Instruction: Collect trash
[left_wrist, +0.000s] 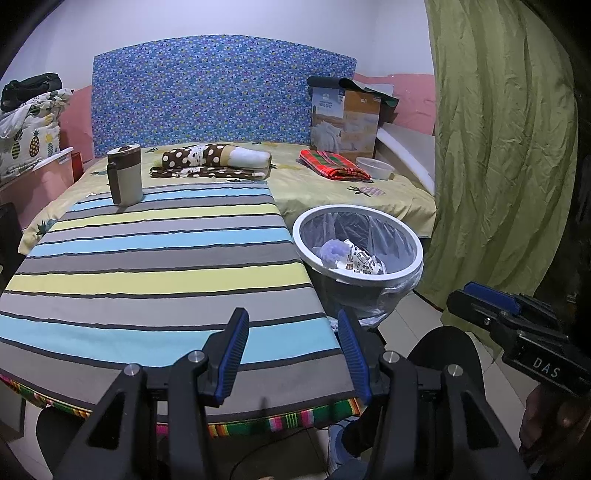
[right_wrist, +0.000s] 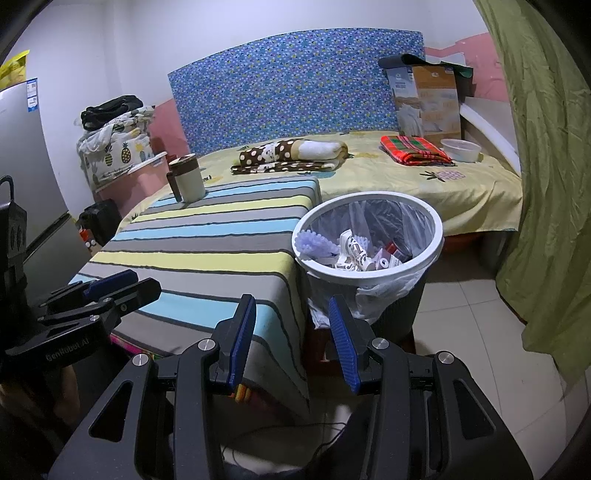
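Observation:
A white-rimmed trash bin (left_wrist: 391, 278) with a clear liner stands on the floor by the striped table's (left_wrist: 155, 258) right edge; it also shows in the right wrist view (right_wrist: 437, 240). Inside lie a pale purple scrubber (left_wrist: 332, 250), printed paper wrappers (left_wrist: 364, 260) and small packets (right_wrist: 386, 256). My left gripper (left_wrist: 291, 334) is open and empty over the table's near right corner. My right gripper (right_wrist: 291, 315) is open and empty, held low in front of the bin. In the left wrist view the right gripper (left_wrist: 476, 293) shows edge-on at the right.
A brown and beige mug (left_wrist: 125, 175) stands at the table's far left. Behind is a bed (left_wrist: 325, 186) with a polka-dot blanket (left_wrist: 216, 160), a red plaid cloth (left_wrist: 332, 164), a white bowl (left_wrist: 375, 168) and a cardboard box (left_wrist: 345, 120). A green curtain (left_wrist: 506, 147) hangs right.

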